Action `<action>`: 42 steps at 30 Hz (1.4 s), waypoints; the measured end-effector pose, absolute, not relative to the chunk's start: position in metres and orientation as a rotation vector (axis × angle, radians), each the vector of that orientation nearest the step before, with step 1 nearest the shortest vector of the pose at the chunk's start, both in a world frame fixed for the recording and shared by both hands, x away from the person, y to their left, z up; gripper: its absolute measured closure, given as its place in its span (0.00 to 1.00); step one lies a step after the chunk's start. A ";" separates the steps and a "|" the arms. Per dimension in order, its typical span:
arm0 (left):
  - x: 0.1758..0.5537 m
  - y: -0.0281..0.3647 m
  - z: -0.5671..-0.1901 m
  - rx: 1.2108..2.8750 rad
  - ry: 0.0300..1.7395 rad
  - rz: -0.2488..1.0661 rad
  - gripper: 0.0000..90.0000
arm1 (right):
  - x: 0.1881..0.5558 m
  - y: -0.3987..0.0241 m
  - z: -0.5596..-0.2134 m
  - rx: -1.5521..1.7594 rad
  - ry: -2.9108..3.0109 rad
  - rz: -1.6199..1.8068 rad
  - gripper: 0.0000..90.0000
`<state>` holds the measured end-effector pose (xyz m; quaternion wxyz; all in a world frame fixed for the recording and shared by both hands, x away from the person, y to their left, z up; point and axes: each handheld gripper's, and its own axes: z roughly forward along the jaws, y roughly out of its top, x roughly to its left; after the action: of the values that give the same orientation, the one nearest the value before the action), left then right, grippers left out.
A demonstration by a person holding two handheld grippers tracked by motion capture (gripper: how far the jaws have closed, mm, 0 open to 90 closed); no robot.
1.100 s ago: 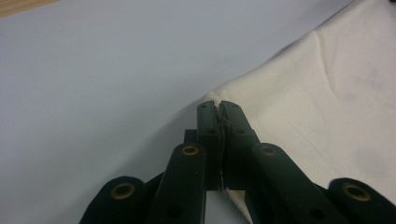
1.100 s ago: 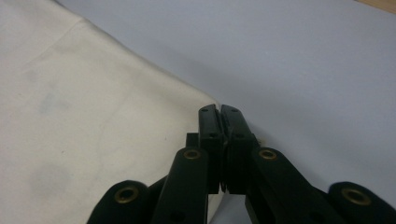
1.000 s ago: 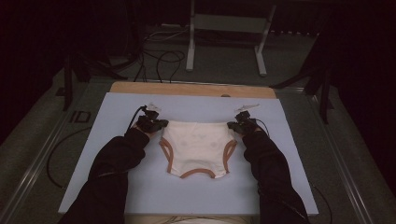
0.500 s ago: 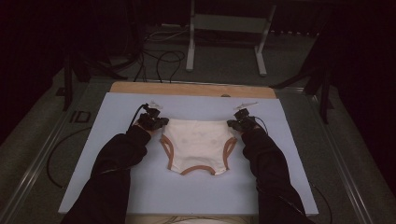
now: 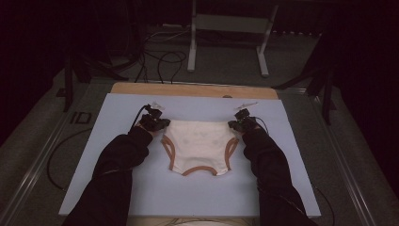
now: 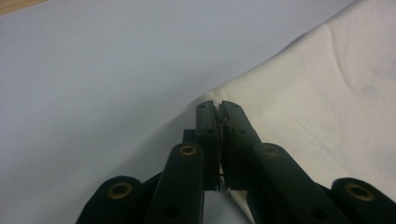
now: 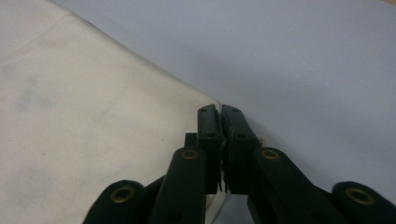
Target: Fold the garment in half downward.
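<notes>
Room: dark around you, with a grey floor, black cables (image 5: 162,56) and a light metal stand (image 5: 229,35) behind the worktop.
Worktop: a pale blue sheet (image 5: 117,188) covers it; a wooden edge (image 5: 188,89) shows at the far side.
Garment: the cream underpants (image 5: 200,143) with brown trim lie flat in the middle of the sheet, waistband at the far side, leg openings toward you.
Left gripper: your left gripper (image 5: 159,123) sits at the left corner of the waistband. In the left gripper view the jaws are pressed together on the very corner of the cream cloth (image 6: 299,107), and the rest of the cloth spreads to the right of them.
Right gripper: your right gripper (image 5: 236,124) sits at the right corner of the waistband. In the right gripper view its jaws pinch the tip of the corner, and the cloth (image 7: 93,121) spreads to the left of them. These jaws have just been opening a little, but the cloth is between them.
Sleeves: your black sleeves (image 5: 117,165) lie on the sheet, one at each side of the garment.
</notes>
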<state>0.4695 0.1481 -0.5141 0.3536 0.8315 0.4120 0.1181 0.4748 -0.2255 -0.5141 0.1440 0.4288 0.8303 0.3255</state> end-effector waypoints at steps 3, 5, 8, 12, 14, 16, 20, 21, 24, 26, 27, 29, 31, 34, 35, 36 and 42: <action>0.468 0.148 -0.512 2.153 1.065 0.348 0.89 | 0.474 -0.226 -0.511 1.232 2.385 0.953 0.89; 0.467 0.149 -0.510 2.138 1.076 0.363 0.81 | 0.473 -0.226 -0.508 1.220 2.388 0.945 0.86; 0.465 0.150 -0.506 2.128 1.068 0.355 0.76 | 0.471 -0.226 -0.504 1.219 2.385 0.964 0.78; 0.461 0.151 -0.501 2.122 1.051 0.346 0.67 | 0.468 -0.226 -0.500 1.227 2.368 1.002 0.58; 0.460 0.152 -0.500 2.120 1.045 0.343 0.64 | 0.467 -0.227 -0.499 1.223 2.366 1.004 0.54; 0.456 0.156 -0.496 2.114 1.024 0.335 0.61 | 0.464 -0.226 -0.498 1.215 2.386 1.012 0.42; 0.452 0.161 -0.492 2.101 1.012 0.326 0.51 | 0.460 -0.225 -0.496 1.199 2.391 1.031 0.31; 0.448 0.165 -0.490 2.095 1.007 0.319 0.46 | 0.457 -0.224 -0.494 1.198 2.404 1.052 0.24; 0.444 0.168 -0.488 2.097 0.996 0.302 0.36 | 0.454 -0.223 -0.491 1.192 2.413 1.072 0.18; 0.437 0.172 -0.485 2.083 0.988 0.262 0.28 | 0.449 -0.221 -0.488 1.171 2.430 1.104 0.15; 0.435 0.173 -0.485 2.090 0.968 0.246 0.23 | 0.446 -0.220 -0.487 1.150 2.441 1.101 0.15; 0.431 0.174 -0.483 2.096 0.955 0.246 0.18 | 0.442 -0.217 -0.485 1.140 2.442 1.115 0.14; 0.426 0.175 -0.481 2.101 0.914 0.207 0.08 | 0.437 -0.216 -0.484 1.136 2.432 1.133 0.11; 0.418 0.177 -0.479 2.100 0.873 0.197 0.01 | 0.431 -0.214 -0.483 1.121 2.433 1.155 0.11; 0.415 0.177 -0.478 2.106 0.854 0.208 0.01 | 0.429 -0.214 -0.483 1.109 2.431 1.162 0.11; 0.412 0.178 -0.477 2.122 0.820 0.222 0.01 | 0.427 -0.214 -0.483 1.102 2.432 1.164 0.11; 0.402 0.181 -0.475 2.089 0.758 0.217 0.01 | 0.418 -0.215 -0.483 1.098 2.426 1.201 0.11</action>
<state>0.4020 0.1809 -0.4745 0.4387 0.8407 0.3052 0.0873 0.4181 -0.2155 -0.4835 0.1099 0.3737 0.8254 0.4087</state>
